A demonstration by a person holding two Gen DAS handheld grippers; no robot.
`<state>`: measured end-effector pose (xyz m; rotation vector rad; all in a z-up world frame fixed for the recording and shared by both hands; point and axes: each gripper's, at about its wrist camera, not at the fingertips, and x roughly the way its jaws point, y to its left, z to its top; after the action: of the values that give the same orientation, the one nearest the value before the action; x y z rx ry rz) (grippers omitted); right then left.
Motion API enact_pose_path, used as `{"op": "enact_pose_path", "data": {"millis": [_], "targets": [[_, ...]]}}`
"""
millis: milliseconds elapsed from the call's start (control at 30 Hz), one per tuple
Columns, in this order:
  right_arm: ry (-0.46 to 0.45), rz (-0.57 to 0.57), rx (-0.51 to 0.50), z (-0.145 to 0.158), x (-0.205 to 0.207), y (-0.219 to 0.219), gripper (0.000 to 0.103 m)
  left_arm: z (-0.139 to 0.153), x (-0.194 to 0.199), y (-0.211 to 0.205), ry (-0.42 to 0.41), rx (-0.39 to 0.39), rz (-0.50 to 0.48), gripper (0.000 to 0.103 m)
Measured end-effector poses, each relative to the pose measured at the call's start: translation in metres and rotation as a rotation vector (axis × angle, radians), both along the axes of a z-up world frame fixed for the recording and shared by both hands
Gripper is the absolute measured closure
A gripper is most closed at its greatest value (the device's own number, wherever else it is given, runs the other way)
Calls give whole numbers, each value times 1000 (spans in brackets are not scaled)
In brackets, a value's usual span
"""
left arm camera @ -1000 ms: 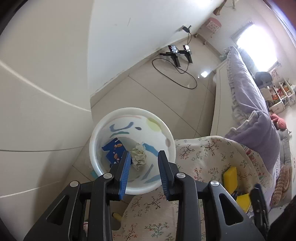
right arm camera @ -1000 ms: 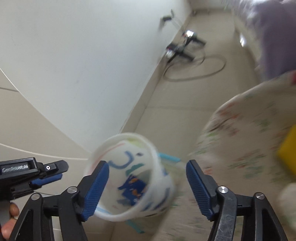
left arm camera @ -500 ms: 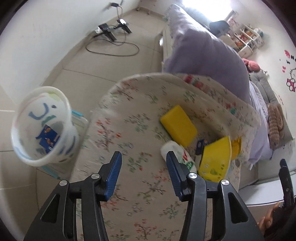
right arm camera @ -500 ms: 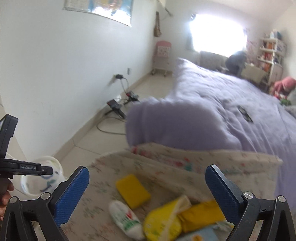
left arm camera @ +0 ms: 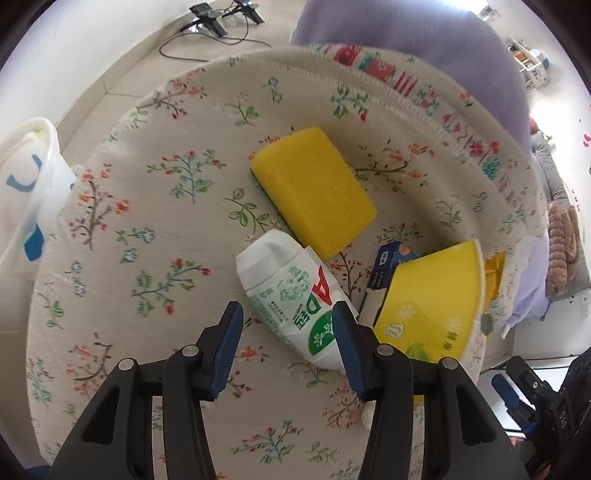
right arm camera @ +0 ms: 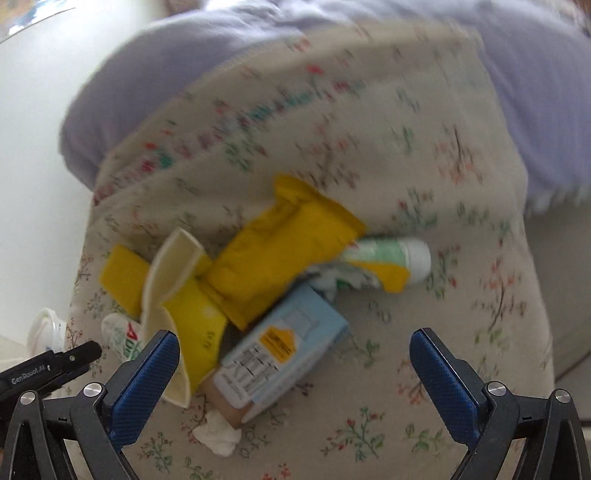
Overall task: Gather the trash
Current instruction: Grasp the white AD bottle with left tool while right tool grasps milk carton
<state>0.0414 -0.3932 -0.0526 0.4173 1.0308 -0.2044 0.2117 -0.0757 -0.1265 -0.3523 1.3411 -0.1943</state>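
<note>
A pile of trash lies on a floral cloth (left arm camera: 155, 229). In the left wrist view I see a white tube (left arm camera: 295, 306) with green and red print, a yellow sponge (left arm camera: 314, 188), a yellow wrapper (left arm camera: 432, 299) and a small dark blue box (left arm camera: 388, 266). My left gripper (left arm camera: 288, 328) is open, its blue pads astride the tube's lower end. In the right wrist view my right gripper (right arm camera: 295, 369) is wide open above a light blue carton (right arm camera: 280, 350), beside yellow wrappers (right arm camera: 284, 240), a crumpled tissue (right arm camera: 218, 435) and a second tube (right arm camera: 391, 258). The white bin (left arm camera: 26, 177) stands at the cloth's left edge.
A purple blanket (left arm camera: 424, 40) lies behind the cloth. Black stands and a cable (left arm camera: 218, 22) sit on the tiled floor by the wall. The left gripper's body (right arm camera: 44, 369) shows at the left edge of the right wrist view.
Both grippers swung away from the bin to the floral cloth. The left one came down over the white tube; the right one came down over the light blue carton.
</note>
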Motion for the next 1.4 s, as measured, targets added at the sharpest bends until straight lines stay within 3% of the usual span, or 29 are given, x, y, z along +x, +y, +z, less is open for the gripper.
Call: {"op": "enact_pose_path", "data": {"millis": [167, 333, 400, 767, 967, 1067, 1100, 1167, 1300, 1400], "targets": [[93, -99, 187, -30, 1, -30, 2, -13, 7, -13, 14, 1, 26, 50], [162, -141, 298, -55, 4, -32, 4, -11, 6, -32, -18, 57, -28, 51], [178, -132, 314, -60, 6, -27, 4, -12, 4, -39, -19, 66, -72, 79], [208, -172, 339, -77, 18, -11, 4, 5, -30, -43, -49, 77, -126, 82], [214, -193, 342, -92, 23, -5, 6, 23, -40, -12, -71, -14, -123, 82], [215, -190, 318, -94, 22, 3, 14, 31, -46, 4, -87, -37, -101, 82], [204, -185, 300, -92, 23, 7, 31, 34, -46, 10, -89, -48, -92, 82], [187, -175, 333, -85, 28, 12, 38, 38, -46, 21, -93, -70, -80, 82], [124, -215, 366, -63, 1, 6, 44, 51, -48, 43, -109, -90, -83, 82], [71, -237, 346, -42, -10, -6, 44, 58, -42, 36, -125, -112, -85, 82]]}}
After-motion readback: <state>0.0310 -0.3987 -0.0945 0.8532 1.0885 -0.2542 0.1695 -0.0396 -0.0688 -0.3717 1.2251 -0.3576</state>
